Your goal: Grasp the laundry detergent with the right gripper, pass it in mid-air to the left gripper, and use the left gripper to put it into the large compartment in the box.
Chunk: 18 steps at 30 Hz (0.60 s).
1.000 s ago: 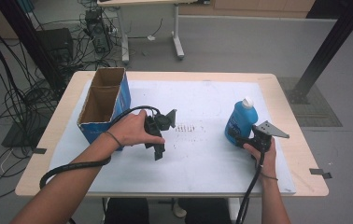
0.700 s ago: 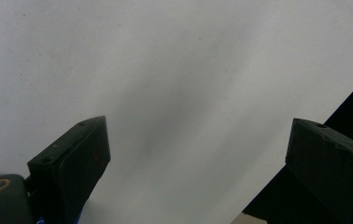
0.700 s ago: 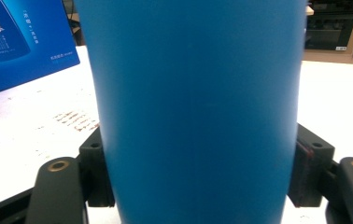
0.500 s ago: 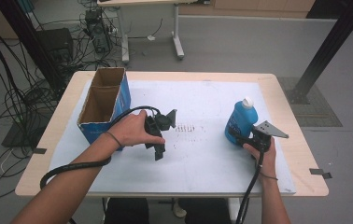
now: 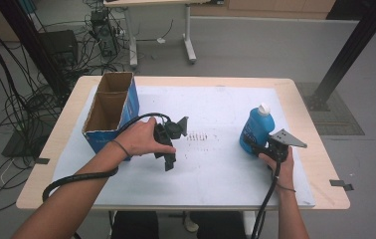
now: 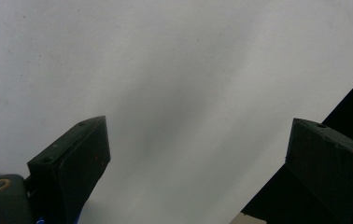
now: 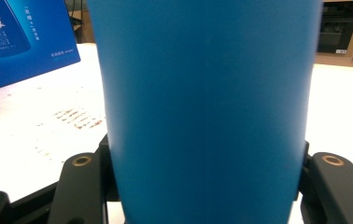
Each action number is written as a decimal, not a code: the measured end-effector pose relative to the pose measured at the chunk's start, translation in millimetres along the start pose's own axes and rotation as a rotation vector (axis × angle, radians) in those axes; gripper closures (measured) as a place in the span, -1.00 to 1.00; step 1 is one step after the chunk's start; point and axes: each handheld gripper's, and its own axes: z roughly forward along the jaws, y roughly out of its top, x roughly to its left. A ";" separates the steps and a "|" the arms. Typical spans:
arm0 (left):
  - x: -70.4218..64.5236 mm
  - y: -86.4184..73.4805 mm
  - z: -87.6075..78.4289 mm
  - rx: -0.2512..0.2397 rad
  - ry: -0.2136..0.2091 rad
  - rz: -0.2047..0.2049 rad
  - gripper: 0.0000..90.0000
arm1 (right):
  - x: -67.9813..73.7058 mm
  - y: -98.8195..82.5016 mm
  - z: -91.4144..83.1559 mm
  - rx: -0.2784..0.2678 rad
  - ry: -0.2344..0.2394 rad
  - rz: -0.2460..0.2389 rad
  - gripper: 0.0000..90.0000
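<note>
Spreading across most of the high view is the pale wooden table with its white mat (image 5: 216, 107), and on it 3 things matter. Largest is the open blue cardboard box (image 5: 111, 114) at the left edge of the mat, its top flaps up and its inside apparently bare, as far as can be seen. Next comes the blue plastic bottle with a white cap (image 5: 257, 129), standing upright on the right side of the mat, well apart from the box.

The right gripper (image 5: 263, 148) has just been closing on the bottle; in the right gripper view the blue body (image 7: 207, 107) sits between the 2 black jaws, which press on its lower sides. The left gripper (image 5: 168, 152) rests near the middle of the mat, jaws apart with nothing between them.

By my reading, the grasp is made and the bottle still stands on the table: lifting it and carrying it, likely to the box, remains.
</note>
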 end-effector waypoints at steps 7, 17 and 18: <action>-0.6 -1.0 0.3 -0.002 0.001 -0.001 -0.85 | 1.0 -1.6 -0.3 -0.007 -0.004 -0.011 -0.09; 1.8 -6.1 -1.2 -0.014 -0.007 -0.008 -0.85 | 0.8 -2.4 -0.5 -0.009 -0.003 -0.009 -0.09; 2.0 -6.6 -0.9 -0.015 -0.011 -0.013 -0.85 | 0.6 -2.4 -0.5 -0.009 -0.002 -0.008 -0.09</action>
